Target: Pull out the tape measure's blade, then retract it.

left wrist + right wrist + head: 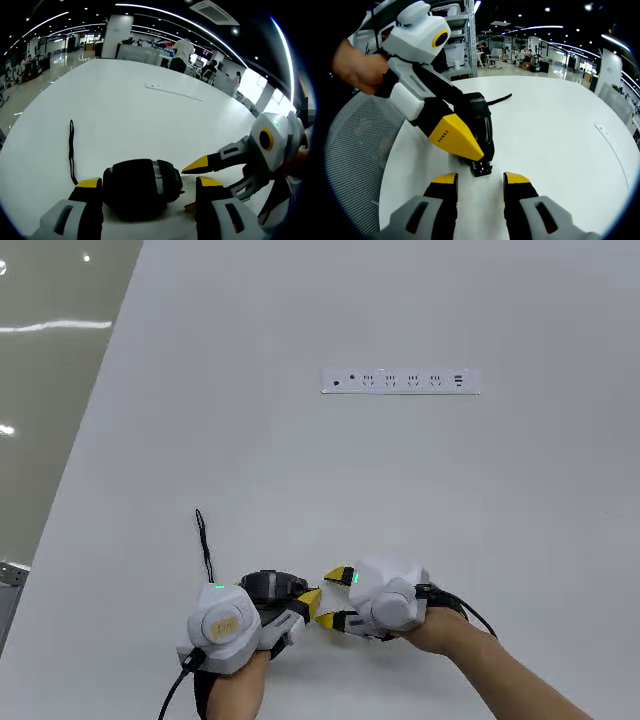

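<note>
Tape measure [142, 187], black, is gripped between the jaws of the left claw [150, 183] on the white surface [560, 140]. Its strap [71, 150] is laid out ahead and left of this claw. The right claw [481, 179] is kept partly open and nothing is held; the blade tip [482, 169] is seen just ahead of its jaws.
</note>
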Action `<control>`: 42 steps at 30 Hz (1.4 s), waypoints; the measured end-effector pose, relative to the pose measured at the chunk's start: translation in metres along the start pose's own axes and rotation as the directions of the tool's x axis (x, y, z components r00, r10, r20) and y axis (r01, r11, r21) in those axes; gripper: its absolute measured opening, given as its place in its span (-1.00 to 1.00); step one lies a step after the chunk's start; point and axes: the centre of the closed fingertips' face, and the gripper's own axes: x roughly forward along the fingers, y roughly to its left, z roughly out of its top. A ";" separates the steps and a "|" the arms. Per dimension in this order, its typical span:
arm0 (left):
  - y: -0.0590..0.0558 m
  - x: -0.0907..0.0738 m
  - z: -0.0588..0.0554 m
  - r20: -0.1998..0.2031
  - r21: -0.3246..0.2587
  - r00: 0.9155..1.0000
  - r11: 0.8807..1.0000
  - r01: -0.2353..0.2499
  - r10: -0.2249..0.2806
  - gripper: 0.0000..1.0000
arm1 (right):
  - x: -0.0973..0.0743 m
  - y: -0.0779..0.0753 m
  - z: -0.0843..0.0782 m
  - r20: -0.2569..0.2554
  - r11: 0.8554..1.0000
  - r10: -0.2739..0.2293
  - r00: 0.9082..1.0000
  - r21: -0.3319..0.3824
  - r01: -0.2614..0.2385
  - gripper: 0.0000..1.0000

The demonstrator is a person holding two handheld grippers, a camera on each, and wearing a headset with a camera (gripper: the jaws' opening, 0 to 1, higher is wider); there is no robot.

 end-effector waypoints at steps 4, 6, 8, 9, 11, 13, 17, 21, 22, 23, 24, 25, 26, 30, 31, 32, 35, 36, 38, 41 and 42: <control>-0.002 -0.002 0.001 0.001 0.032 1.000 0.999 0.015 -0.015 0.49 | -0.008 0.000 -0.003 0.014 0.999 -0.026 1.000 0.033 0.026 -0.20; -0.001 -0.002 0.000 -0.001 0.043 1.000 0.999 0.019 -0.019 0.51 | -0.012 0.000 -0.004 0.018 0.998 -0.037 0.999 0.049 0.036 -0.17; -0.001 -0.003 -0.001 -0.004 0.056 1.000 0.998 0.028 -0.027 0.53 | -0.016 0.000 -0.005 0.022 0.997 -0.047 0.999 0.060 0.045 -0.13; -0.002 -0.004 -0.002 -0.005 0.067 0.999 0.997 0.034 -0.034 0.54 | -0.018 0.000 -0.006 0.025 0.996 -0.055 0.998 0.068 0.053 -0.12; -0.001 -0.005 -0.002 -0.004 0.089 0.999 0.995 0.041 -0.040 0.55 | -0.023 0.000 -0.007 0.034 0.994 -0.068 0.997 0.085 0.065 -0.07; -0.001 -0.007 -0.003 -0.005 0.098 0.999 0.994 0.048 -0.048 0.57 | -0.025 0.000 -0.007 0.040 0.993 -0.075 0.996 0.095 0.071 -0.04; 0.000 -0.009 -0.005 -0.014 0.129 0.998 0.990 0.065 -0.064 0.59 | -0.034 0.000 -0.008 0.052 0.988 -0.099 0.994 0.121 0.092 0.01; 0.000 -0.012 -0.007 -0.018 0.158 0.996 0.983 0.089 -0.087 0.63 | -0.041 0.001 -0.010 0.059 0.985 -0.117 0.991 0.138 0.108 0.06; -0.001 -0.013 -0.008 -0.018 0.167 0.995 0.981 0.099 -0.097 0.64 | -0.044 0.001 -0.011 0.061 0.983 -0.124 0.990 0.145 0.114 0.08; -0.002 -0.014 -0.008 -0.019 0.174 0.994 0.979 0.109 -0.107 0.65 | -0.047 0.001 -0.011 0.067 0.981 -0.131 0.989 0.154 0.119 0.09; -0.002 -0.015 -0.009 -0.024 0.180 0.993 0.976 0.119 -0.116 0.65 | -0.049 0.001 -0.011 0.069 0.980 -0.135 0.988 0.159 0.123 0.11; -0.003 -0.016 -0.010 -0.027 0.184 0.992 0.974 0.130 -0.127 0.66 | -0.050 0.001 -0.012 0.070 0.978 -0.140 0.988 0.163 0.127 0.12; -0.003 -0.016 -0.010 -0.026 0.186 0.991 0.973 0.133 -0.131 0.66 | -0.051 0.001 -0.013 0.071 0.978 -0.143 0.987 0.165 0.130 0.13; -0.004 -0.018 -0.010 -0.026 0.199 0.989 0.969 0.145 -0.143 0.68 | -0.056 0.001 -0.014 0.076 0.974 -0.156 0.985 0.176 0.141 0.19; -0.004 -0.019 -0.010 -0.027 0.210 0.988 0.965 0.154 -0.152 0.69 | -0.059 0.001 -0.015 0.079 0.971 -0.166 0.983 0.186 0.149 0.21; -0.005 -0.020 -0.011 -0.027 0.221 0.987 0.961 0.163 -0.161 0.69 | -0.063 0.002 -0.016 0.083 0.968 -0.176 0.981 0.195 0.158 0.22; -0.005 -0.025 -0.011 -0.022 0.256 0.981 0.947 0.193 -0.194 0.70 | -0.076 0.004 -0.019 0.099 0.956 -0.213 0.972 0.229 0.186 0.25; -0.005 -0.025 -0.011 -0.021 0.256 0.981 0.947 0.194 -0.195 0.70 | -0.077 0.004 -0.020 0.100 0.955 -0.216 0.971 0.231 0.188 0.27; -0.004 -0.026 -0.012 -0.017 0.258 0.978 0.944 0.205 -0.208 0.70 | -0.082 0.006 -0.022 0.105 0.950 -0.230 0.967 0.241 0.200 0.30; -0.002 -0.029 -0.014 -0.018 0.274 0.977 0.939 0.207 -0.210 0.70 | -0.088 0.009 -0.026 0.107 0.947 -0.239 0.965 0.243 0.208 0.34; -0.001 -0.030 -0.015 -0.018 0.281 0.977 0.936 0.210 -0.214 0.70 | -0.090 0.009 -0.028 0.108 0.946 -0.245 0.964 0.244 0.213 0.34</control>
